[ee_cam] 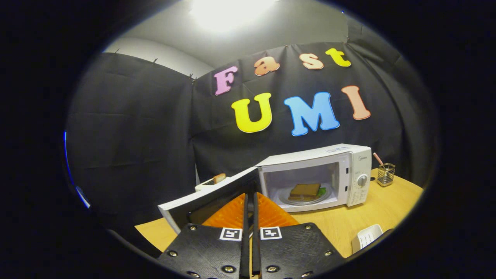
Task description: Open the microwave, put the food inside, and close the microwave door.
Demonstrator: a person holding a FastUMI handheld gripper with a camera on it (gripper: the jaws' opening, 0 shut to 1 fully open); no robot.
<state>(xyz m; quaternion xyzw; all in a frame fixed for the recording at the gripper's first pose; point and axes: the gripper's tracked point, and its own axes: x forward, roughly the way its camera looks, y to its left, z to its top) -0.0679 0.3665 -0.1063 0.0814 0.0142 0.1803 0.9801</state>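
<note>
A: Where is the sandwich (305, 190) sitting?
B: On the plate (304, 197) inside the microwave (316, 176) — door (211, 193) hanging open.
A: The claw (250, 192)?
B: Fingers pressing together, gripping nothing — tips near the door.

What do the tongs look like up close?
The tongs have two long ridged fingers set side by side, nearly touching. Behind each sits a black textured block with small screws. Each block carries a square black-and-white marker by the middle gap.
</note>
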